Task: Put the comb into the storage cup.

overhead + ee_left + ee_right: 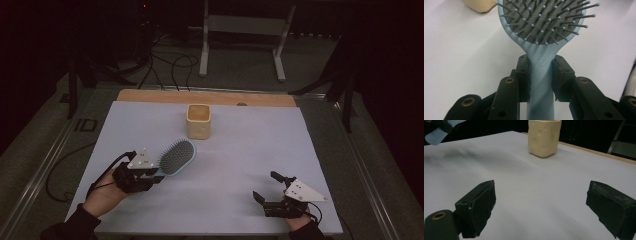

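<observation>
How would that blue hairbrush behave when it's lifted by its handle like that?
The hairbrush looks stiff: its handle runs straight out from between the left gripper jaws without sagging. The wide bristled head sits far from the grip, so it may droop or twist. The smooth handle could probably slip a little.

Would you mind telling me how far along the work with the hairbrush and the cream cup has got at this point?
Done: the left gripper is clamped on the handle of the blue hairbrush, bristles facing up.

In hand: the brush is carried near the table's left side, its head pointing toward the cream cup.

Left: the brush is not yet in the cup, probably its destination. The right gripper rests open and empty on the white table cover.
</observation>
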{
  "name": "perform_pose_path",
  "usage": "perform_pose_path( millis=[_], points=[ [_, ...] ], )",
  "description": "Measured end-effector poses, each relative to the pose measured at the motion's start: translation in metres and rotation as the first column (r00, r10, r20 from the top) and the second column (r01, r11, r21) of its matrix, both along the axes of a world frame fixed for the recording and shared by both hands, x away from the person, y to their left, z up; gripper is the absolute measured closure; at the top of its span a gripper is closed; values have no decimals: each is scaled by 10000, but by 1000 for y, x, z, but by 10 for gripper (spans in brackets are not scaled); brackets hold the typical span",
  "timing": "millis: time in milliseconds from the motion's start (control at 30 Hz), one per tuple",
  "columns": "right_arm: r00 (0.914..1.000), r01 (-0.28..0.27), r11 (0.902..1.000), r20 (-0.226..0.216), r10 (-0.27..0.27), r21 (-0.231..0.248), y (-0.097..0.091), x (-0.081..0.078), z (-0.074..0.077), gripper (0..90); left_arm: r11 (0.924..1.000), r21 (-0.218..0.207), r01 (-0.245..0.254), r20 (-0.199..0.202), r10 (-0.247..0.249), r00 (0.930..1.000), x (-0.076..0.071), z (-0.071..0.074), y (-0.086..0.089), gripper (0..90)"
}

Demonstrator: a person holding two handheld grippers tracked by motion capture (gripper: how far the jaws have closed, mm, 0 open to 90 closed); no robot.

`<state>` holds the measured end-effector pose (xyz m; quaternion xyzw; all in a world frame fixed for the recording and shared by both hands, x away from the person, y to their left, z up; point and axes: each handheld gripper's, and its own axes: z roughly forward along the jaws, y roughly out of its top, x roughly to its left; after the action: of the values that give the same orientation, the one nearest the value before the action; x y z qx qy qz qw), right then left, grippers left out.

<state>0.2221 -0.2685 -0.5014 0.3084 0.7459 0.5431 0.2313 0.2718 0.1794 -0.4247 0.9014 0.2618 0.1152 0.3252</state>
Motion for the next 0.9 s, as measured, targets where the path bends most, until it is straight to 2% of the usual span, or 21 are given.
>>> perform_pose_path(
  millis=[33,67,200,300,333,467,533,567,733,767,833,867,900],
  points=[
    [10000,19,10000,-20,-19,20,0,0,0,88,10000,-76,43,-68,-43,10000,2,1,-1,703],
    [10000,21,10000,-39,-21,29,0,0,0,88,9998,-192,-81,103,83,9999,4,3,-4,703],
    [10000,19,10000,-39,-19,14,0,0,0,88,9994,-343,-12,190,19,9998,8,6,-8,703],
    [10000,20,10000,-41,-20,20,0,0,0,88,9989,-462,-56,381,74,9992,12,8,-12,703],
    [10000,21,10000,-41,-21,38,-1,0,0,88,9977,-661,-126,499,159,9986,14,10,-14,703],
    [10000,35,10000,-15,-35,44,0,0,0,88,9970,-765,-139,648,189,9977,17,13,-17,703],
    [10000,12,10000,-17,-12,38,0,0,0,88,9955,-922,-229,809,304,9963,20,16,-19,703],
    [10000,13,10000,-24,-13,34,0,0,0,88,9954,-903,-336,1014,427,9939,20,17,-21,703],
    [10000,-19,10000,-15,19,22,0,0,0,88,9906,-1280,-475,1034,610,9928,24,20,-23,703],
    [10000,-12,10000,-20,12,31,0,0,0,88,9889,-1347,-634,1191,796,9897,25,20,-25,703],
    [10000,-12,10000,-11,12,19,0,0,0,88,9887,-1376,-599,1166,762,9903,27,21,-26,703],
    [10000,-16,10000,-7,16,18,0,0,0,88,9864,-1456,-758,1390,962,9856,28,21,-28,703],
    [10000,-16,10000,-7,16,18,0,0,0,88,9864,-1456,-758,1390,962,9856,28,21,-28,703]
  ],
)
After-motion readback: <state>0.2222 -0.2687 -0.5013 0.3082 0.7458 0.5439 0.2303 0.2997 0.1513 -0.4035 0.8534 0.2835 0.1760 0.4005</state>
